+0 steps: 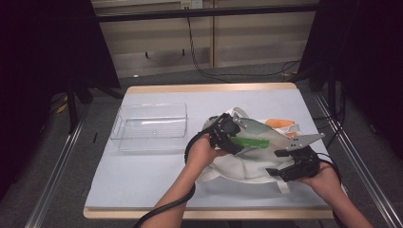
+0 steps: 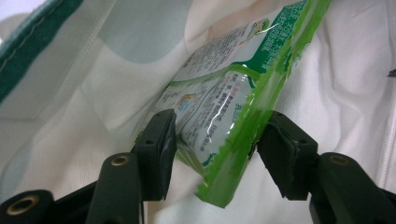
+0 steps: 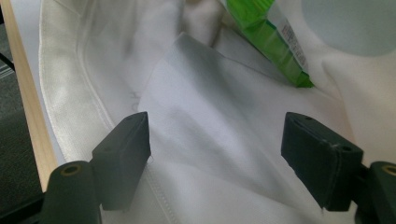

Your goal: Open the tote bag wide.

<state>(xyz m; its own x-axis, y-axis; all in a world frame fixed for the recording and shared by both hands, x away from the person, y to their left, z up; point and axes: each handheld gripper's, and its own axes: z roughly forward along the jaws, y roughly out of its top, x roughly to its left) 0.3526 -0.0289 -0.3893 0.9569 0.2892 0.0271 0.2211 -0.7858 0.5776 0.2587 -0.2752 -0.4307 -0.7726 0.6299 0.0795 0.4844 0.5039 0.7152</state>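
While I lean over the table point(image 1: 142, 190), its pale blue top spreads beneath both my claws, and a clear plastic bin point(image 1: 151, 127) stands well off to the left of my left claw, apart from everything I am handling. Closer, a white cloth bag point(image 1: 247, 168) lies crumpled right under my claws, with a green-edged strip along its rim and an orange patch showing at its far side, beyond my right claw. My left claw point(image 1: 236, 142) reaches into the mouth of the bag from the left, and in its own view point(image 2: 215, 150) the white cloth rises all around it. Between its two black pads sits the green snack packet point(image 2: 233, 107), tilted on edge with its serrated end pointing back toward me; the left pad lies against the packet's printed face and the right pad sits just at its green seam, though I cannot tell if they press yet. My right claw point(image 1: 290, 166) rests at the near right side of the bag, its pads standing wide apart in its own view point(image 3: 215, 149) with nothing but slack white cloth under the gap. From there the same green snack packet point(image 3: 268, 35) shows up ahead and a little to the right, well clear of that claw, lying on the folds of the bag's lining.
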